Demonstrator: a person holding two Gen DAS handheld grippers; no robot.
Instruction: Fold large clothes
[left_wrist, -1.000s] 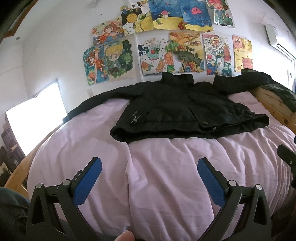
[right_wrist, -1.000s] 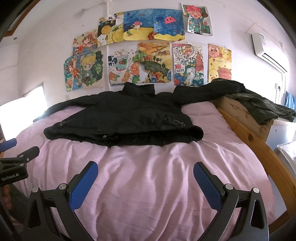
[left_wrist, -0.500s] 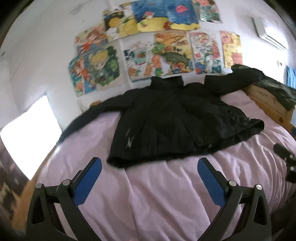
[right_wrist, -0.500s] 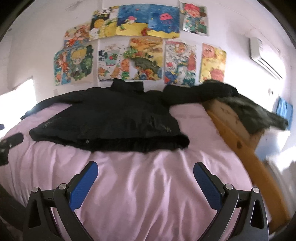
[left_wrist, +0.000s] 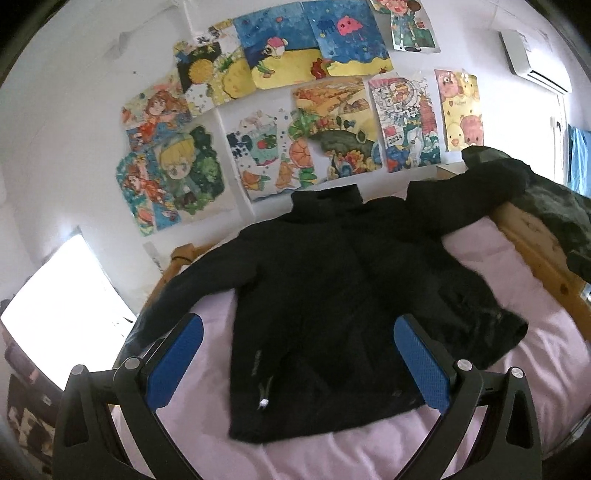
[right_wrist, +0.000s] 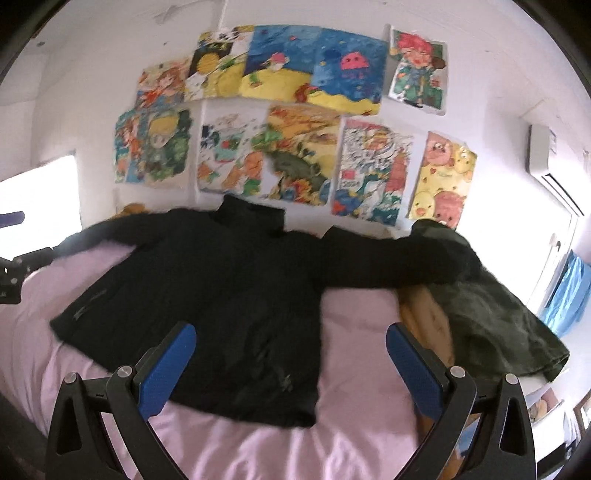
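Lying face up on the pink bedspread (left_wrist: 498, 258), the black jacket (left_wrist: 325, 295) is spread flat with its collar toward the wall and its hem toward the cameras. Its one sleeve stretches out to the left, toward the bright window (left_wrist: 62, 314), while the other reaches to the right and rests up on the wooden bed frame (left_wrist: 535, 251), where it touches a dark green garment (right_wrist: 491, 321) draped over that frame. A small white zipper pull (left_wrist: 263, 403) shows near the hem in the left wrist view. The left hand-held gripper (left_wrist: 295, 362) hovers above the jacket's lower left part with its blue-padded fingers (left_wrist: 173, 362) spread wide apart and nothing between them. The right hand-held gripper (right_wrist: 291, 369) is likewise released, its jaws wide and empty, held over the jacket's lower right corner and the bare bedspread beside it. In the right wrist view, part of the left hand-held gripper appears at the far left edge, well apart from the right one. Neither tool touches the cloth as far as can be seen. Colourful drawings (right_wrist: 288, 110) cover the white wall behind the bed, and an air conditioner (right_wrist: 550, 166) is mounted high on the right. The right wrist view is somewhat blurred.
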